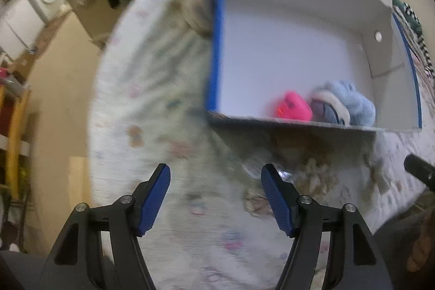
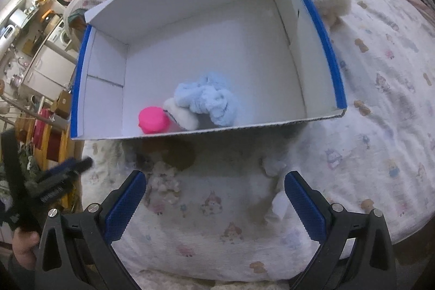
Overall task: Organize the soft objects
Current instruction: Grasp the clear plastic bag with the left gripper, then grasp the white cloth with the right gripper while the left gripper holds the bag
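Item: open white cardboard box with blue-taped rim (image 2: 312, 4), resting on a pale printed bedspread (image 2: 380, 113). Contents, gathered against the near wall: one crumpled light-blue fleece cloth (image 2: 209, 99), one white fluffy piece (image 2: 180, 116) touching it, one bright pink rounded soft object (image 2: 153, 122) just beside that. Outside the box: a cream fluffy pompom-like toy (image 2: 333, 4) against the far right wall, and small white and pale scraps (image 2: 274, 181) on the bedspread just ahead of the right gripper (image 2: 214, 204). Tools: right gripper with jaws spread wide, holding nothing; left gripper (image 1: 216, 199) likewise spread and empty, hovering over the bedspread short of the box. Step in hand, as judged: fetching the next loose soft piece for the box. To do it well, centre the spread jaws over the bulk of the piece, press slightly into the yielding bedding so both pads bite fabric rather than bedspread, close gently, lift clear of the near wall before releasing. Obscured: the left view is heavily motion-blurred, so bedspread detail and the brownish clutter below the box front cannot be identified; the near wall hides the bases of the boxed items; the scraps near the right gripper are too indistinct to name.
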A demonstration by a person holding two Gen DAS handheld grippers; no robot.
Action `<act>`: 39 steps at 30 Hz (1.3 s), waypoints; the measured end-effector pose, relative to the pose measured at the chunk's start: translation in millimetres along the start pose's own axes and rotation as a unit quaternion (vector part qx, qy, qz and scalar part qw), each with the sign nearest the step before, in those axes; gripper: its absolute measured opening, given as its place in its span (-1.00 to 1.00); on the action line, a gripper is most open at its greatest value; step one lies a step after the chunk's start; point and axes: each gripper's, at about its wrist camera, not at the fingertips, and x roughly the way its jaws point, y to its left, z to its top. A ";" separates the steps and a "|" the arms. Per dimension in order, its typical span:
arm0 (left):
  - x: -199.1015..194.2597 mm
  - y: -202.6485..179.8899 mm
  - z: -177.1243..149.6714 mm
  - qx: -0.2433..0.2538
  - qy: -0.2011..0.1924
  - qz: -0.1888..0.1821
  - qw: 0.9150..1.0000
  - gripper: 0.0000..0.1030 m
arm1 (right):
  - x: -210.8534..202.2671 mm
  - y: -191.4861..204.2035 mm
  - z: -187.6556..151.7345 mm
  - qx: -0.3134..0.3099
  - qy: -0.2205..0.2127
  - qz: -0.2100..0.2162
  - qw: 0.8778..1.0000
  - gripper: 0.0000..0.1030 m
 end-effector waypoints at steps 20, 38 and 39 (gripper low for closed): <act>49.6 -4.4 22.2 -0.066 0.064 -0.083 0.992 -0.65 | 6.2 -34.6 4.0 0.055 0.006 -0.006 0.998 1.00; -20.5 20.0 4.7 -0.033 -0.019 -0.031 0.999 -0.76 | 35.7 -60.1 3.2 0.097 0.052 -0.033 0.993 0.71; -21.0 19.9 5.0 -0.031 -0.020 -0.029 0.999 -0.76 | 41.1 -59.9 2.9 0.092 0.058 -0.042 0.993 0.71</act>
